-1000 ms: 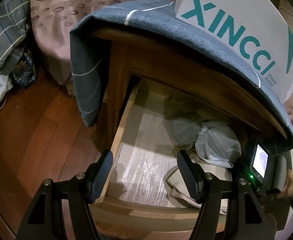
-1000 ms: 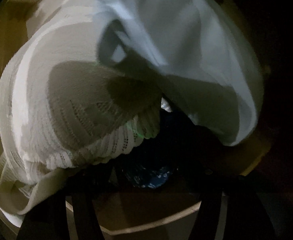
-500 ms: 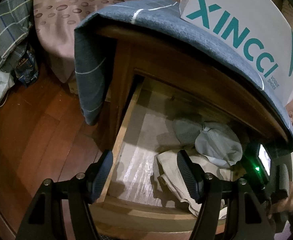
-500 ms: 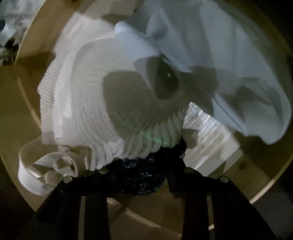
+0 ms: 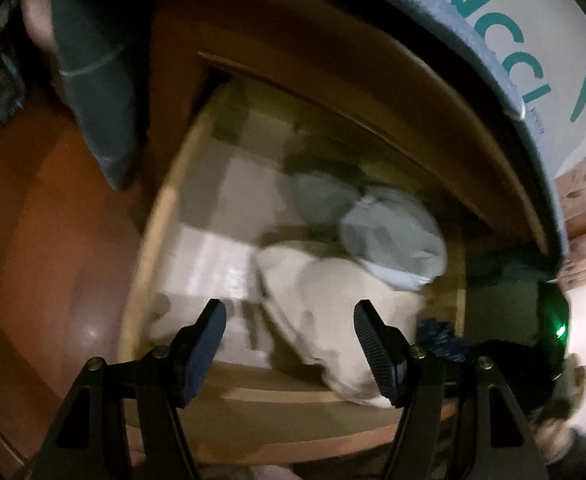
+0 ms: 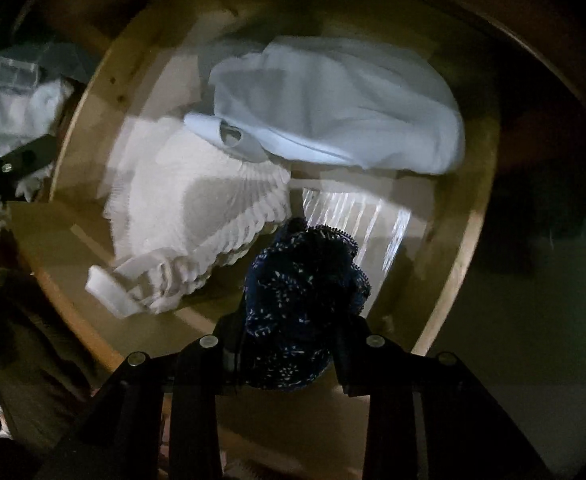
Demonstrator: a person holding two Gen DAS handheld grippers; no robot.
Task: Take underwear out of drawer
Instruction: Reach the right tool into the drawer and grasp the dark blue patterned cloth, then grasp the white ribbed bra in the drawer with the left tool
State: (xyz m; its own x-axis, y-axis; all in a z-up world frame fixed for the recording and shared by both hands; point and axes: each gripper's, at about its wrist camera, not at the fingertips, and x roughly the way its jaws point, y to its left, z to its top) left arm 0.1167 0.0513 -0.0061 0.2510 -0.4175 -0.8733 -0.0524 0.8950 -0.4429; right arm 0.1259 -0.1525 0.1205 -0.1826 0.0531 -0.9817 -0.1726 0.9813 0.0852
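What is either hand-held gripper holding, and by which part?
The right hand-held gripper pinches the dark blue speckled underwear by a bunched middle; the left hand-held gripper holds nothing.

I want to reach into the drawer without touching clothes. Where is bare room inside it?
The drawer floor is bare on its left part, between the left wooden wall and the cream garment. The right part is crowded: the cream garment lies there beside the pale blue garment.

two garments (image 6: 333,108) in drawer (image 6: 469,240), underwear (image 6: 301,304) above them
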